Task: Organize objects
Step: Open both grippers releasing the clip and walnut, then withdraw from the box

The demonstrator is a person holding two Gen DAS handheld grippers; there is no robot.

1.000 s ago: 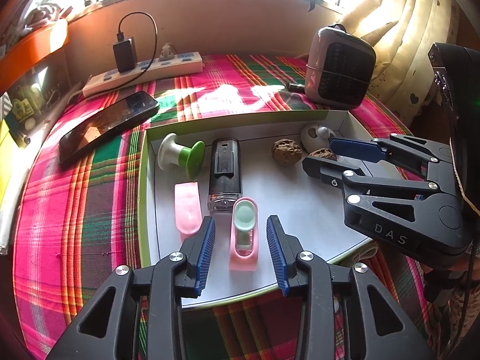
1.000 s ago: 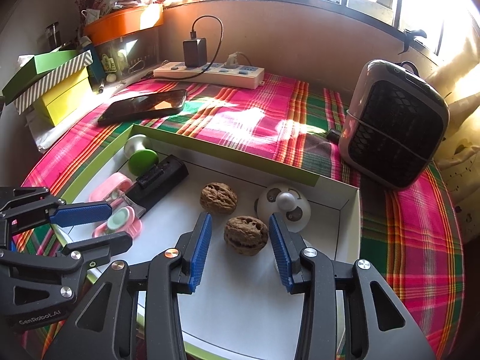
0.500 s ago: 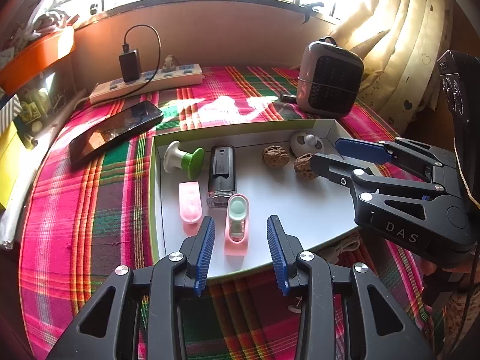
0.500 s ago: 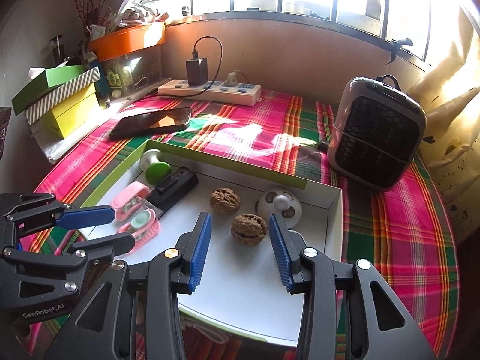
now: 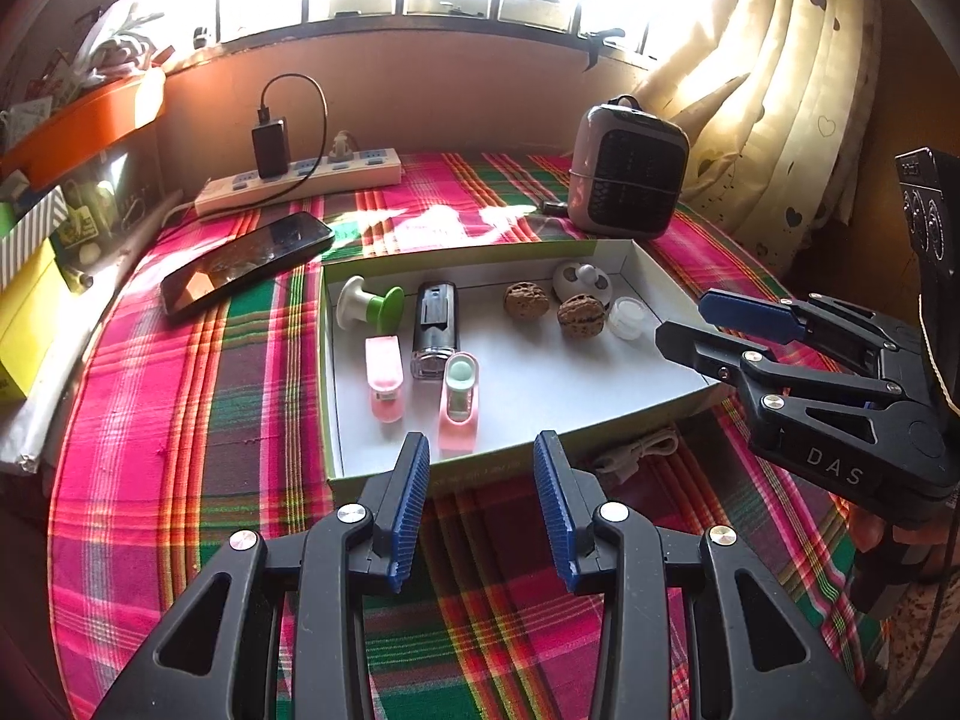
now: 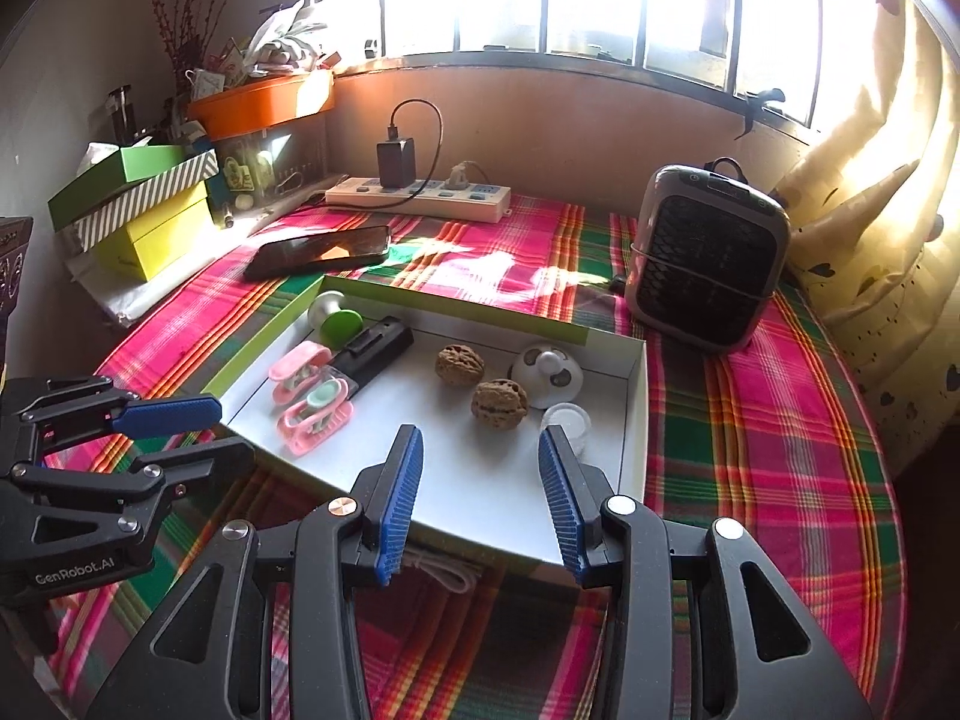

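Both grippers hang spread and empty near the tray.
The left gripper [image 5: 482, 501] and right gripper [image 6: 480, 495] sit low in frame; two walnuts [image 6: 459, 365] lie mid-frame inside the tray [image 6: 636, 414].

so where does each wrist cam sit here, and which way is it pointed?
Left wrist: rides the left gripper, looking along its open fingers at the near-left edge of the shallow box; the right gripper juts in from the right.
Right wrist: rides the right gripper, looking over the box's near-right edge; the left gripper shows at far left.
Shared: box, two walnuts, phone, heater, power strip.
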